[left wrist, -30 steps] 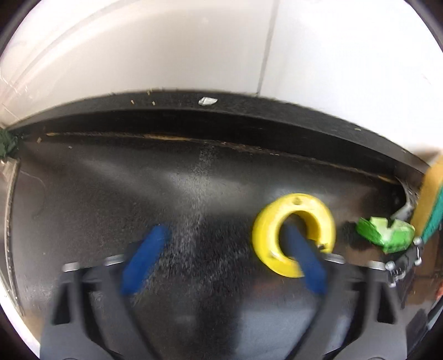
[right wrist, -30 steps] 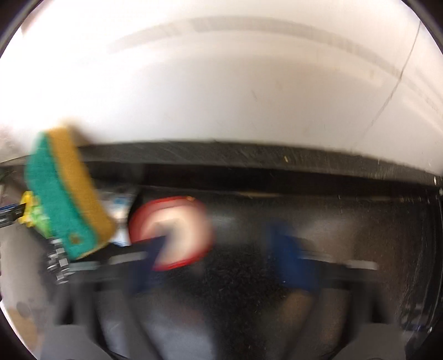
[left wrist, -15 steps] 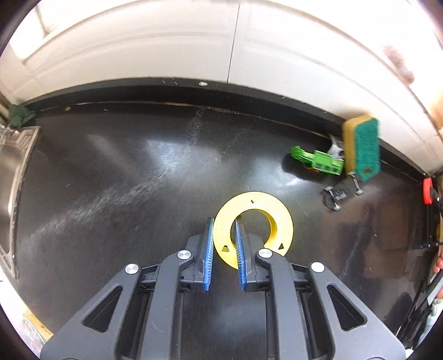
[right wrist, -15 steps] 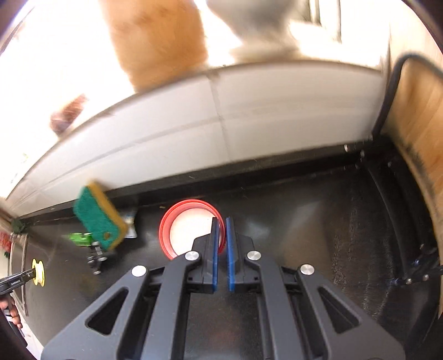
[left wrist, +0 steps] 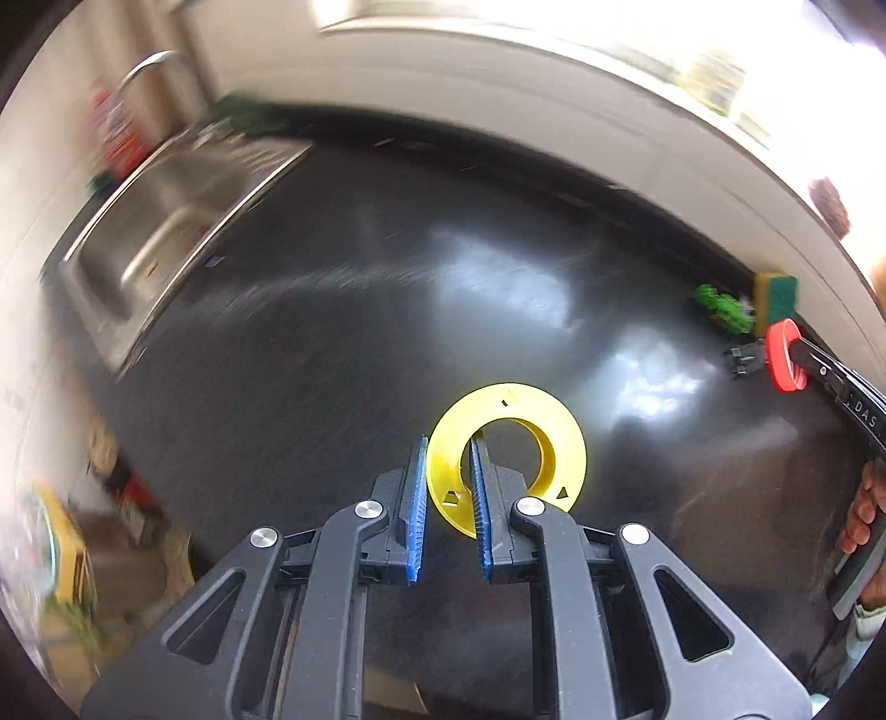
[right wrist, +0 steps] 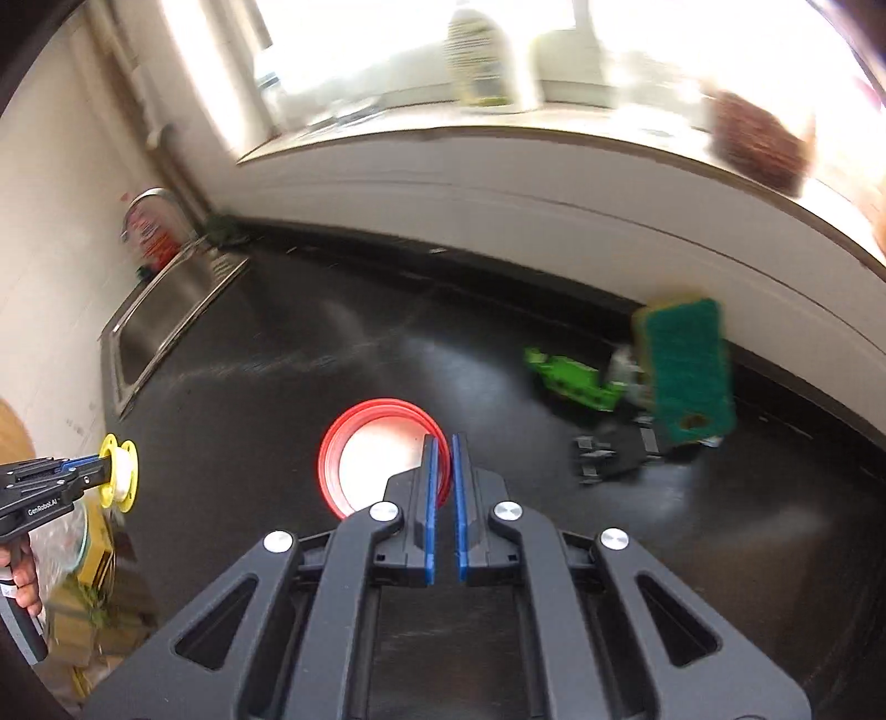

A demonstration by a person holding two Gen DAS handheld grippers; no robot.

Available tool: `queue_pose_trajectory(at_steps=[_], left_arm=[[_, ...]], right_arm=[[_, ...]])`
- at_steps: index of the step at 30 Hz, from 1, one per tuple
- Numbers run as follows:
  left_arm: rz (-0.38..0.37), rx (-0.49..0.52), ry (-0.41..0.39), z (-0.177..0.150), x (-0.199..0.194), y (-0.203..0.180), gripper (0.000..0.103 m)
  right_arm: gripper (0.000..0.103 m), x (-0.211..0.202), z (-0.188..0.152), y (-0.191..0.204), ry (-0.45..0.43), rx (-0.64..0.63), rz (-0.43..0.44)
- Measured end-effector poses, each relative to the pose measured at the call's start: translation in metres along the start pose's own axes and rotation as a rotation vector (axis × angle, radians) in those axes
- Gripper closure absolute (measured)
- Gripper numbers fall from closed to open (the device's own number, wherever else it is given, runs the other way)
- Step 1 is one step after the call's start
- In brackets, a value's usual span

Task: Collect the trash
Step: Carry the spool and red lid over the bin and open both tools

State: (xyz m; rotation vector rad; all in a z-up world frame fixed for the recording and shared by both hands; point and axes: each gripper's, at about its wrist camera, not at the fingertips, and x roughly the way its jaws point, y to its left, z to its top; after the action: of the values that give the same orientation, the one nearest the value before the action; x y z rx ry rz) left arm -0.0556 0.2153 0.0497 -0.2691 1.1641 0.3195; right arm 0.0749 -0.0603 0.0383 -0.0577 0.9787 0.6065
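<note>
My black glossy countertop [right wrist: 343,354] glaring with window light, steel sink [left wrist: 166,221] sunk at its left end under a curved tap [right wrist: 147,205], white backsplash wall [right wrist: 554,221] behind, bright window [right wrist: 387,50] above the sill.

Domestic kitchen. Long black table [right wrist: 343,354] set against a white tiled wall [right wrist: 554,221]. Stainless steel sink [right wrist: 160,327] sunk into the far left end, with curved chrome tap [right wrist: 147,202] above it. Blurred red-labelled bottle [left wrist: 119,138] beside the tap. Yellow-and-green scouring sponge [right wrist: 689,368] propped upright against the wall base. Bright window [right wrist: 421,50] over a sill [right wrist: 498,133] carrying a pale bottle [right wrist: 479,55] and a brown, indistinct object [right wrist: 758,141]. Boxes and clutter on the floor [left wrist: 127,548] below the table edge, too blurred to identify.
</note>
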Motion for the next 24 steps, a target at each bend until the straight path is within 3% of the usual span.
queue_pose_trajectory(at_steps=[6,13,18,24], left_arm=[[0.119,-0.258,0.038,-0.084,-0.022,0.11,0.089],[0.213,-0.496,0.086,-0.186,-0.049,0.199,0.089],[0.219,-0.601,0.114,-0.232,-0.048,0.235,0.089],[0.153,-0.693,0.14,-0.261,-0.025,0.27,0.089]], right_arm=[[0.097,0.046,-0.004,0.165,0.106,-0.294,0.189],[0.097,0.08,-0.06,0.334,0.25,-0.555,0.337],[0.097,0.088,-0.103,0.411,0.337,-0.694,0.393],[0.097,0.113,-0.134,0.476,0.43,-0.811,0.407]])
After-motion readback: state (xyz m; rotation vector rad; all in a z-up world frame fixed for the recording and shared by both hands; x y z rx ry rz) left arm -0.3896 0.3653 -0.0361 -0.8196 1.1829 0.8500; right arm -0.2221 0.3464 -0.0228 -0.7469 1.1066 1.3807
